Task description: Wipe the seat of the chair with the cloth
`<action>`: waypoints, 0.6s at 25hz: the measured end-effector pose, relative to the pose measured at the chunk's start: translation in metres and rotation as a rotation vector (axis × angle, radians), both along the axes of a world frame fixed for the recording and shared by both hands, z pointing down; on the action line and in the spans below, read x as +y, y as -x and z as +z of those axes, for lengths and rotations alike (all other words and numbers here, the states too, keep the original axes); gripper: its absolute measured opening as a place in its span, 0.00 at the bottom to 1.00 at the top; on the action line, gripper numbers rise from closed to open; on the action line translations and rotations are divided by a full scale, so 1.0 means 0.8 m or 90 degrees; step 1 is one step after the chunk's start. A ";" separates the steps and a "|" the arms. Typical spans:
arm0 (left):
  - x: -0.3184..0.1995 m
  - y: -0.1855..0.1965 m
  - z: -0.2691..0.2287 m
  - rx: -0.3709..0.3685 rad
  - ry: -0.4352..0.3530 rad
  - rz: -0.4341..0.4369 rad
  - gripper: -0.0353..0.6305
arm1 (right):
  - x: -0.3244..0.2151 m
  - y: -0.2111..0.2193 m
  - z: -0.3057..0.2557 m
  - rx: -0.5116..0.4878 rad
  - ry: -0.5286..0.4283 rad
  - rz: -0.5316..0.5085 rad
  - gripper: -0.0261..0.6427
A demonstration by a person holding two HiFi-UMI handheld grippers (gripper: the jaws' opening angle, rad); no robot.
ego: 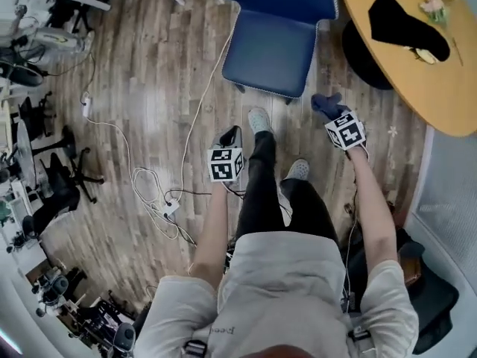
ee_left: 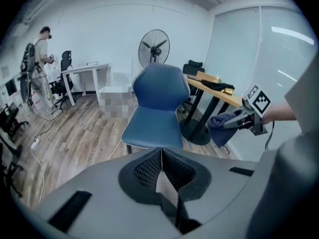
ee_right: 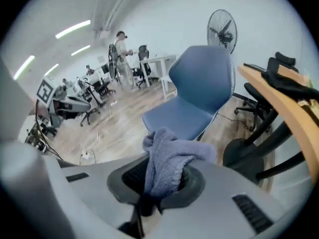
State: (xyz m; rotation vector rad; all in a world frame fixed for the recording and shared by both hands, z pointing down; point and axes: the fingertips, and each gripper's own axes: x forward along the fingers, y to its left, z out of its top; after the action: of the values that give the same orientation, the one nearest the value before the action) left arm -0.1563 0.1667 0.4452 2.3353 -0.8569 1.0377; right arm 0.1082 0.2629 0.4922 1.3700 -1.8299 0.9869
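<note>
Closest to the body, the right tongs (ee_right: 158,193) are clamped on a bluish cloth (ee_right: 172,156), which bunches loosely above the jaws. Only a small fold looks pinched, so a hard drag across upholstery could pull it free. Beside them, the left tongs (ee_left: 162,169) have their jaws pressed together with nothing between them, and they touch nothing.

Underfoot, a white cable (ego: 200,107) snakes over the wood floor (ego: 149,66), past the person's shoes (ego: 258,119) and alongside the blue chair (ee_left: 154,98). A careless step forward could snag it.

Further out, the chair's seat (ego: 271,53) stands bare and well apart from the cloth, so I judge the wipe not yet begun. With nothing steadying it, the chair might skid on the smooth boards under a firm push.

Beyond, on the right, the round wooden surface (ego: 428,80) reaches close to the seat. A wide sweep could knock the right arm against its edge.
</note>
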 end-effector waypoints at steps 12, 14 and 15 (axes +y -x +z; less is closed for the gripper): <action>0.061 -0.074 -0.222 0.124 -0.074 0.002 0.10 | 0.058 0.065 -0.261 -0.169 -0.245 0.228 0.11; 0.073 -0.076 -0.237 0.134 -0.079 0.007 0.10 | 0.064 0.081 -0.288 -0.172 -0.277 0.242 0.11; 0.080 -0.077 -0.243 0.138 -0.080 0.010 0.09 | 0.068 0.086 -0.300 -0.170 -0.291 0.246 0.11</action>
State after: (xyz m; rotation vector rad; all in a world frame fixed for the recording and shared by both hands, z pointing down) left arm -0.0947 0.2305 0.2504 2.5068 -0.8417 0.7374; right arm 0.0395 0.3174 0.2522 2.0074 -2.1256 1.0171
